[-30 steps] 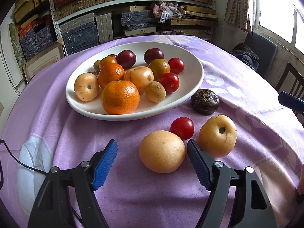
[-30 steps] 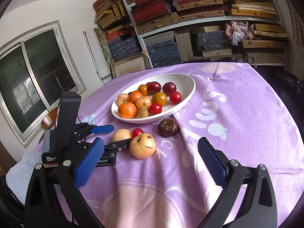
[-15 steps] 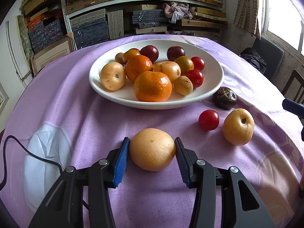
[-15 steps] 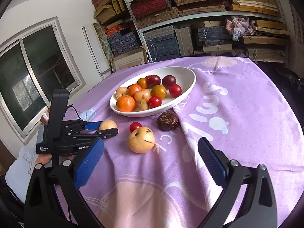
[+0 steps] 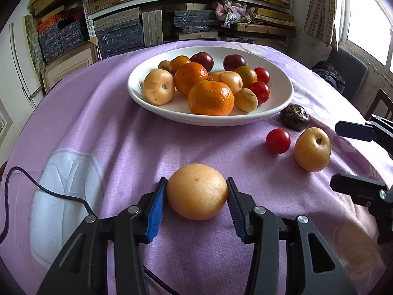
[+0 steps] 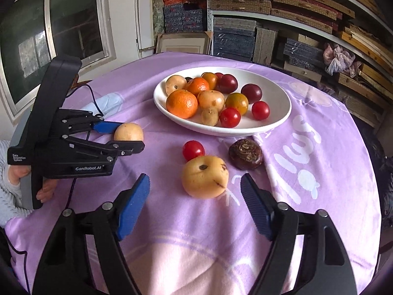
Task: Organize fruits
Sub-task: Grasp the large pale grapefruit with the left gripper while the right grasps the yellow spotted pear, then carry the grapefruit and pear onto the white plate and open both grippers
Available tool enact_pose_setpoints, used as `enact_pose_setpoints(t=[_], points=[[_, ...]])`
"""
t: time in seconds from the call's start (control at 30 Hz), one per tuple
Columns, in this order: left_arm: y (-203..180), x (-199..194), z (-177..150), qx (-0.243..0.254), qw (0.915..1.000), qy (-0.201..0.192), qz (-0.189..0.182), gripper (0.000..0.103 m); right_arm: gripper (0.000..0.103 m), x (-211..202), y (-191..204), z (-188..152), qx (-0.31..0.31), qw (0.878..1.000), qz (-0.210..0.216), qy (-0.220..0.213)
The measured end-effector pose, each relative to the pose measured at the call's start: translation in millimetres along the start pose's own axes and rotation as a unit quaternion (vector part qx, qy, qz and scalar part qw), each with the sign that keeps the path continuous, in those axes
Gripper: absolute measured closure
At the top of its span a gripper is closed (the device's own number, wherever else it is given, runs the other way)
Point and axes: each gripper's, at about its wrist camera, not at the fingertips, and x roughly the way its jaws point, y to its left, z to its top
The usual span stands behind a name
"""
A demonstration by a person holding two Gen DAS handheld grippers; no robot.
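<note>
My left gripper [image 5: 196,191] is shut on a pale orange round fruit [image 5: 196,191] low over the purple cloth; it also shows in the right wrist view [image 6: 128,132], held by the left gripper [image 6: 122,136]. My right gripper [image 6: 195,191] is open, its jaws either side of and just short of a yellow apple-like fruit [image 6: 205,176], also seen in the left wrist view [image 5: 312,149]. A red cherry tomato [image 6: 193,150] and a dark brown fruit [image 6: 245,154] lie beside it. A white bowl [image 6: 275,120] holds several fruits.
A round table with purple cloth [image 5: 98,135] fills both views. A black cable [image 5: 44,189] runs across the cloth at left. Shelves of boxes [image 5: 186,7] stand behind the table. A window [image 6: 49,36] is at left in the right wrist view.
My left gripper closed around the pale orange fruit and drew back from the bowl with it. My right gripper moved in close to the yellow fruit and stayed open.
</note>
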Motion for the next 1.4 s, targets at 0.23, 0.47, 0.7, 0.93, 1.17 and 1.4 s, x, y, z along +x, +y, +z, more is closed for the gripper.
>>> enact_pose_setpoints(t=[0.23,0.47,0.7,0.93,1.17,1.4], points=[[2,1,2,-0.007,1.0,0.003,-0.005,0.054,0.038,16,-6,1,0.014,1.0,0.009,0.012],[2,1,2,-0.007,1.0,0.003,-0.005,0.054,0.043,24,-6,1,0.014,1.0,0.005,0.026],[3,1,2,-0.007,1.0,0.003,-0.004,0.054,0.057,33,-9,1,0.02,0.999,0.005,0.048],[3,1,2,-0.008,1.0,0.002,-0.005,0.055,0.057,33,-5,1,0.01,0.999,0.002,0.046],[-1,-13,1,-0.002,0.9993,-0.034,0.015,0.055,0.057,21,-15,0,0.034,0.999,0.014,0.019],[-16,-34,1,0.017,0.9958,-0.083,0.037,0.055,0.057,13,-21,-3,0.053,0.998,0.016,0.006]])
